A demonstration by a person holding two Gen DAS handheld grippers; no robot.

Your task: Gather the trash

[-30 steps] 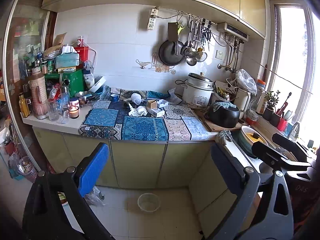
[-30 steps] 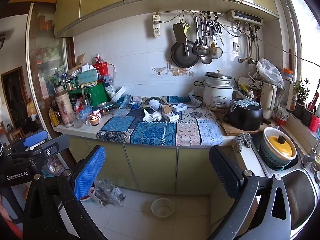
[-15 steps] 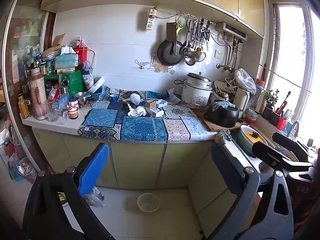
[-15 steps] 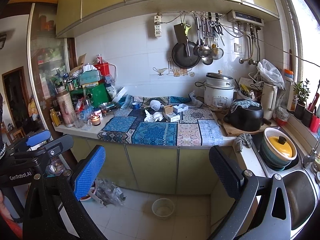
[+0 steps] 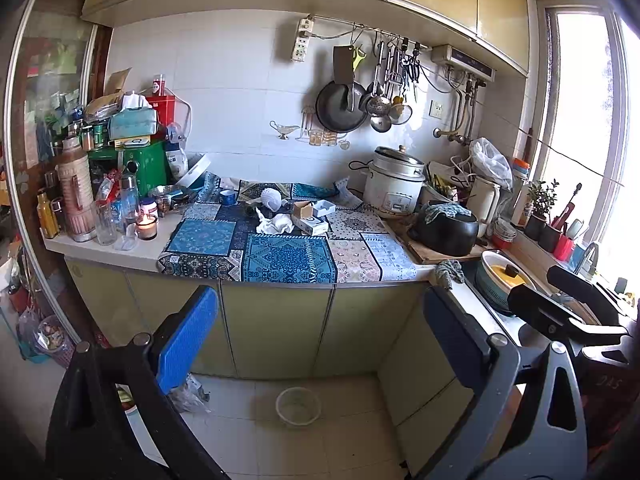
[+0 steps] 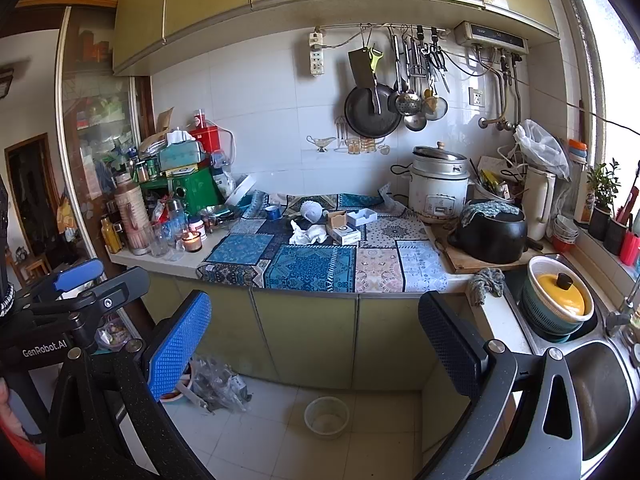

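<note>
Both our left gripper (image 5: 320,344) and right gripper (image 6: 316,340) gape wide and empty. The crumpled white tissue (image 6: 307,235) lies mid-frame on the patchwork-clothed counter (image 6: 316,268); reaching carelessly, we risk toppling the lit glass candle (image 6: 193,241) at left.

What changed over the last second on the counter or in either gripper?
Very little. Both wrist views drift slightly, so the grippers shifted a bit; nothing was grasped or released. The left gripper and right gripper stay open and empty, away from the counter. The crumpled white tissue, small cardboard boxes and lit candle in a glass jar lie where they were on the patterned blue cloth.
</note>
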